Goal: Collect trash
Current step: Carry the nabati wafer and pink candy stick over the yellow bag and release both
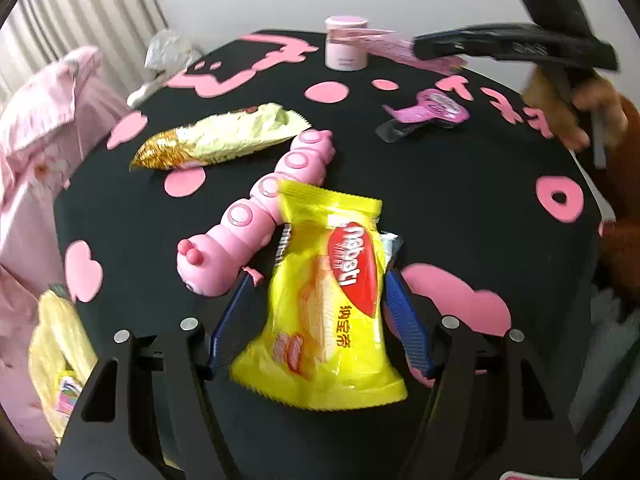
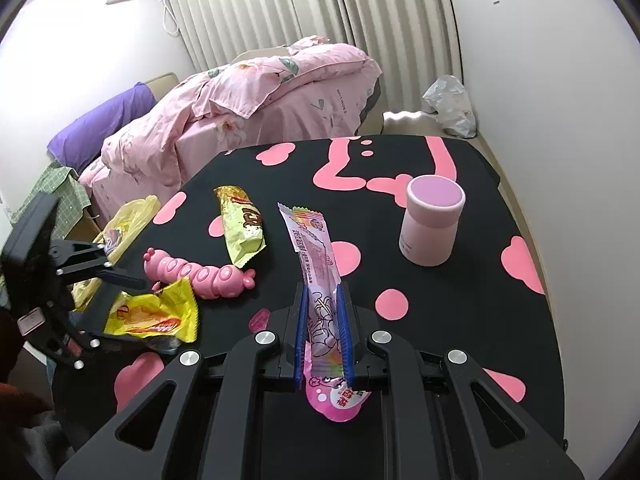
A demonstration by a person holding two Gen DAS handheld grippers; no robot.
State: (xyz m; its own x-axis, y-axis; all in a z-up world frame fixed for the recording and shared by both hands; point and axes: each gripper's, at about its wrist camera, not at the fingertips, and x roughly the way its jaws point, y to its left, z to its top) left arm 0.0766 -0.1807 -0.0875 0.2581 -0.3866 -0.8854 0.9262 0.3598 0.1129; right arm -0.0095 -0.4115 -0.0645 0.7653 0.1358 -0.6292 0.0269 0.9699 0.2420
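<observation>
Under the left wrist camera: left hand-held gripper (image 1: pixel 316 312) has the yellow wafer wrapper (image 1: pixel 324 312) between its blue fingers (image 1: pixel 404 320); wrapper hangs bulged and off the desk (image 1: pixel 460 208), so I read it as gripped across its width, jaws standing wide on it; picture is slightly smeared, pad contact probably there but not crisp; pink caterpillar toy (image 1: pixel 260 220) lies just behind the wrapper, partly hidden by its top edge; green-gold wrapper (image 1: pixel 216 140) lies flat further back, apart from the toy; pink jar (image 1: pixel 346 42) upright at the far edge; pink tape dispenser (image 1: pixel 432 112) to the right; yellow plastic bag (image 1: pixel 56 344) hangs off the desk edge lower left, already has wrappers in it.

Right wrist camera: right hand-held gripper (image 2: pixel 324 336) is clamped tight on the pink candy wrapper (image 2: pixel 316 264), which sticks out forward over the desk, tail end poking out behind the fingers; left hand-held gripper visible at left with the yellow wrapper lifted; yellow bag just behind it at the desk edge; pink bed (image 2: pixel 240 100) beyond.

Step in hand, my read: both grabs done, now carry-to-bag; next move calls for swinging the left load over the bag mouth and opening there; then the right one; green-gold wrapper remains to collect; toy, jar and dispenser likely not trash, leave them.
</observation>
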